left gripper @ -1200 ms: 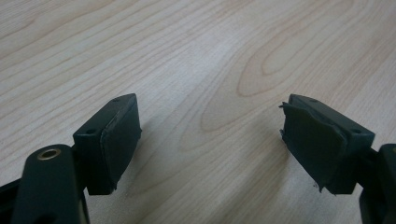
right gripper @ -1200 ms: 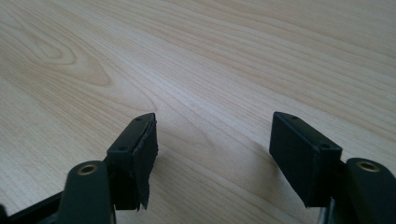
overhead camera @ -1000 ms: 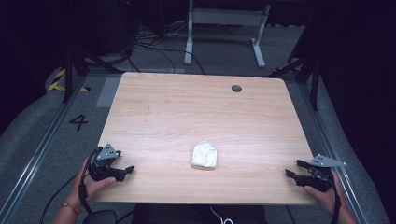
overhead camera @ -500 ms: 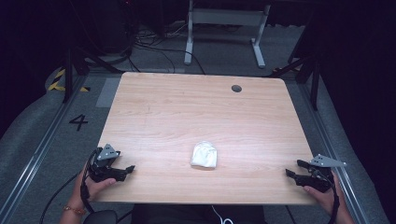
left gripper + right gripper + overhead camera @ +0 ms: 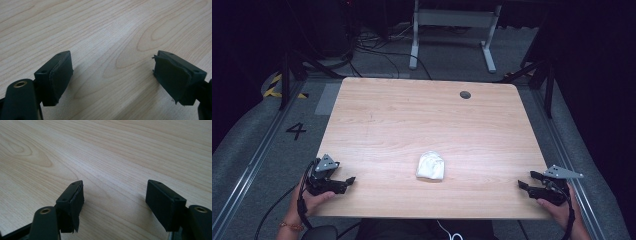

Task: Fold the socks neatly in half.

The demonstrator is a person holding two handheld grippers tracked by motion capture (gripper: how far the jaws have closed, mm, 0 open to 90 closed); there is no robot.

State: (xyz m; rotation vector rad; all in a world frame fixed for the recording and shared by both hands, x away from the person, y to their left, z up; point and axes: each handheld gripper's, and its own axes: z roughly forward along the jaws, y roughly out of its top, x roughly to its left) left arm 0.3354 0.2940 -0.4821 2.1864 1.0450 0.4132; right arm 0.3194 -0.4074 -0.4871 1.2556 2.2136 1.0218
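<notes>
Pale rectangular wooden table (image 5: pixel 422 120), light grain, rounded corners, one small dark round grommet (image 5: pixel 465 94) near the far right corner. Crumpled white cloth bundle (image 5: pixel 431 166) lying on the near half of the top, slightly right of the midline, roughly between the two tools and well apart from both.

Left black two-jaw gripper (image 5: pixel 346 182), held in the left hand (image 5: pixel 312 200) at the near left corner of the table, jaws pointing inward toward the table's middle, grey three-cornered plate on top, black cable trailing off toward the floor. Seen from the left gripper view (image 5: pixel 112 75): jaws spread wide, bare wood grain between them, nothing gripped; rubber pad (image 5: pixel 172 80) on the right-hand jaw ragged and peeling at its edge.

Right black two-jaw gripper (image 5: pixel 524 181), held in the right hand (image 5: pixel 562 210) at the near right corner, jaws pointing left toward the cloth, grey plate on top. Seen from the right gripper view (image 5: pixel 115 200): jaws likewise wide apart over bare wood, nothing between them; pad (image 5: pixel 76 205) on the left-hand jaw frayed at its lower corner.

Around the table: grey floor with a painted number 4 (image 5: pixel 296 131) at left, yellow-and-black striped tape (image 5: pixel 276 86) farther back, loose black cables, and a white metal frame (image 5: pixel 452 30) beyond the far edge.
</notes>
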